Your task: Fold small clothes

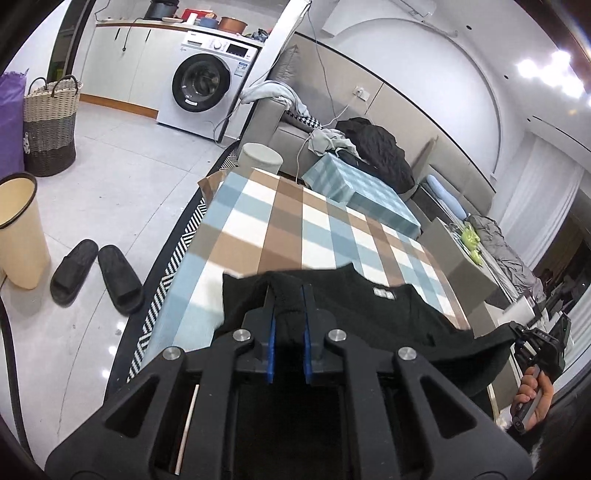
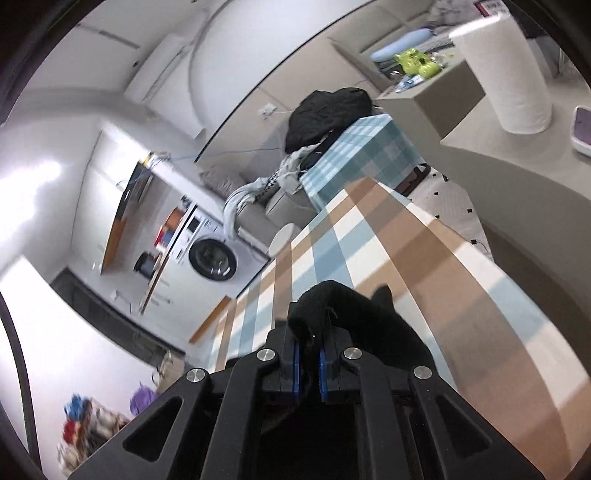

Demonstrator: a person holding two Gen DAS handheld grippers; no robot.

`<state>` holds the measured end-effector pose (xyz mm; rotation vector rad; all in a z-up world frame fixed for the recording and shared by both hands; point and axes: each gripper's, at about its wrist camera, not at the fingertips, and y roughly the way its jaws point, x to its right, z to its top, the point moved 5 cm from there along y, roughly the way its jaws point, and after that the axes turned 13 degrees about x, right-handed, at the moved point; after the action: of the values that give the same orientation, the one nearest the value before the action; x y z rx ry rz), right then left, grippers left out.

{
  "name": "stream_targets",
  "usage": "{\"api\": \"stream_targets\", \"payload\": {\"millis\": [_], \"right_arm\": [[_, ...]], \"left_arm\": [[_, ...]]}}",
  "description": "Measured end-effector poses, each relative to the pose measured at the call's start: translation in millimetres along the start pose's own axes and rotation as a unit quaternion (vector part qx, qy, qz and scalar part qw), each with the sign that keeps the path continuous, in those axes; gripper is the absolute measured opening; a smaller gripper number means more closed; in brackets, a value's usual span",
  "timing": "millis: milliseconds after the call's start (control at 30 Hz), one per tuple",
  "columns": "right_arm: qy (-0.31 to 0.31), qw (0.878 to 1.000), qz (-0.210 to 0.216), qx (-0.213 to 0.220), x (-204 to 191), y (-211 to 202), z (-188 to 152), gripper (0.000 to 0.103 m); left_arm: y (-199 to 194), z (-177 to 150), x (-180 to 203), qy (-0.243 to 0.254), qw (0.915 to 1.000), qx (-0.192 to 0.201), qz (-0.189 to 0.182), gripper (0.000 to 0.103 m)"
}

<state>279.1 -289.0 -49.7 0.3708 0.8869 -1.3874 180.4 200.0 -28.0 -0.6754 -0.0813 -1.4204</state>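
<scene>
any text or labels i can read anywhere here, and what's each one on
Nothing reads clearly.
White tag on the black garment: too blurred.
Washing machine panel display and door sticker: too small.
Right gripper body: pale marks, unreadable.
Box at top of right view: blurred.

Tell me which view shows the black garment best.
Left wrist: the black garment spreads between both grippers above the checked tablecloth, white neck label visible. Right wrist shows only a bunched corner pinched in the right gripper.
</scene>
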Motion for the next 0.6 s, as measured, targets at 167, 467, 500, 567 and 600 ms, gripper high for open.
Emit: {"api": "stream_targets", "payload": {"millis": [167,467,500,567,600], "right_arm": [[0.011,0.998,-0.054,-0.017,9.7,51.6,5.5,0.01],[0.019,0.996,-0.082,-0.036,37.7,49.5,9.2,0.036],[0.017,0.996,-0.085,-0.037,39.7,48.2,9.5,0.036],[0.009,0.995,-0.087,-0.04,41.6,45.7,9.6,0.037],[0.003,0.995,-0.088,-0.046,42.5,45.0,8.3,0.037]], "left_arm": [[55.5,11.2,-7.8,-0.031,0.9993,-0.02,-0.004,0.008],[93.8,-4.7,-32.5,-0.051,0.9964,-0.061,0.028,0.043],[93.0,-5.5,-34.2,-0.049,0.9964,-0.062,0.03,0.043],[89.8,-8.2,-38.3,-0.042,0.9965,-0.063,0.035,0.044],[88.7,-9.3,-39.6,-0.039,0.9965,-0.064,0.037,0.046]]}}
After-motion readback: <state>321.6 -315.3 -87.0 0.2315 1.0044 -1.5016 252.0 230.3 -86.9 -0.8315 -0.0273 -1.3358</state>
